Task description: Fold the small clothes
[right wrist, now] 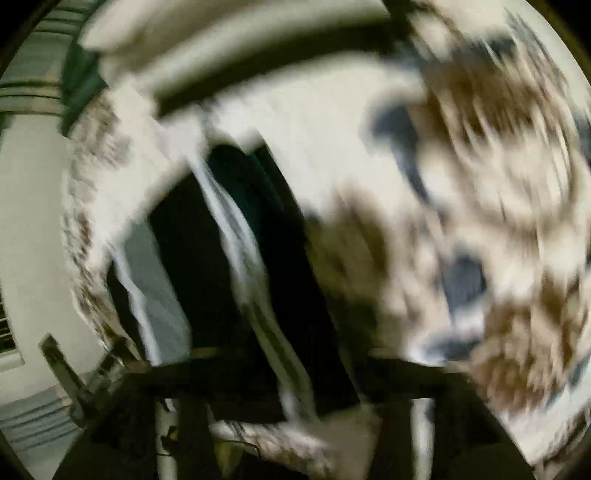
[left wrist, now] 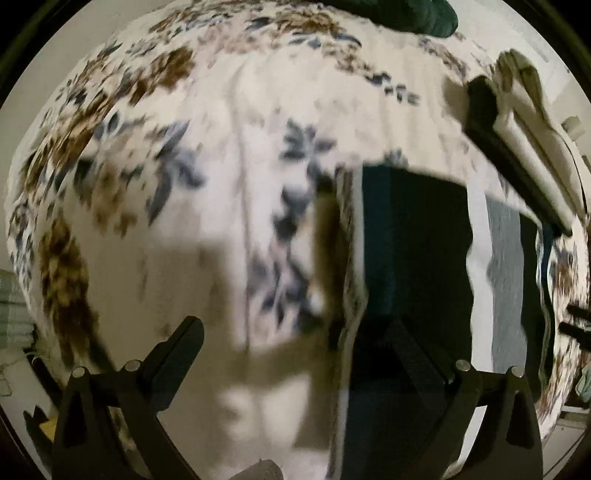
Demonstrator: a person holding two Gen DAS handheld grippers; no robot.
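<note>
A dark garment with white and grey stripes [left wrist: 413,251] lies on a bed with a white floral cover [left wrist: 229,122]. In the left wrist view my left gripper [left wrist: 295,332] hangs over the garment's left edge with its fingers [left wrist: 181,343] spread wide and nothing between them. The right wrist view is heavily blurred by motion. It shows the same dark striped garment [right wrist: 236,236] running under my right gripper [right wrist: 291,373]; its dark fingers [right wrist: 406,369] are smeared and I cannot tell how the jaws stand.
A dark green cloth [left wrist: 413,14] lies at the bed's far edge. A carved white and dark headboard or frame [left wrist: 524,147] stands at the right. Pale walls and slatted blinds [right wrist: 22,55] show at the left of the right wrist view.
</note>
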